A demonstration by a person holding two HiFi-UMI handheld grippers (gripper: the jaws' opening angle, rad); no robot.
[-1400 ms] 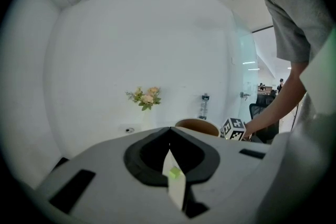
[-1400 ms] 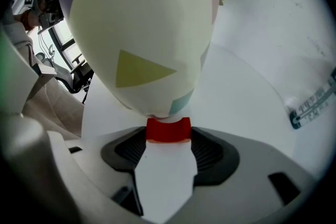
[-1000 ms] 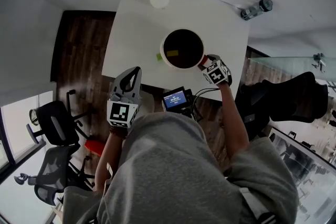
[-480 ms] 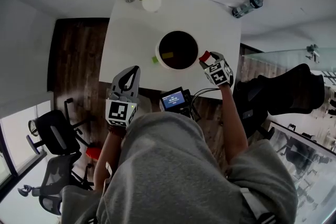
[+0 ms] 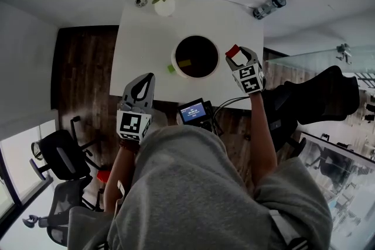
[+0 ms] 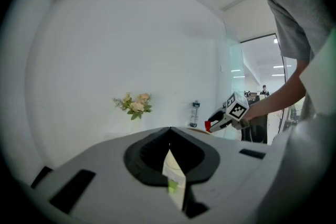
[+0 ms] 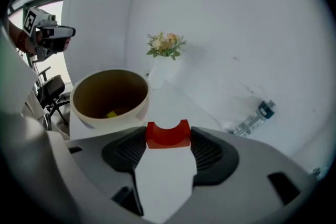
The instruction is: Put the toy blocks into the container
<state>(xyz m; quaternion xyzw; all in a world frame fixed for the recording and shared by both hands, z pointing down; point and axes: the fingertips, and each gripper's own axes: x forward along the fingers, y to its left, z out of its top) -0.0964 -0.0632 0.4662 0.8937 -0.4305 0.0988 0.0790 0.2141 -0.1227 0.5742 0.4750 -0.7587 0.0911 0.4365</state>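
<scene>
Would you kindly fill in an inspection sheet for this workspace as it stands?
Surface: white table, mostly bare.
Job's things: container holds a yellow block; green block beside it; red arch block is gripped.
Clutter: vase of flowers at the far edge; bottle beyond the table.
Claws: left claw shut, empty; right claw shut on the red arch block, beside the container.
Cables: one cable by the screen device.
Surroundings: office chairs, wooden floor.
</scene>
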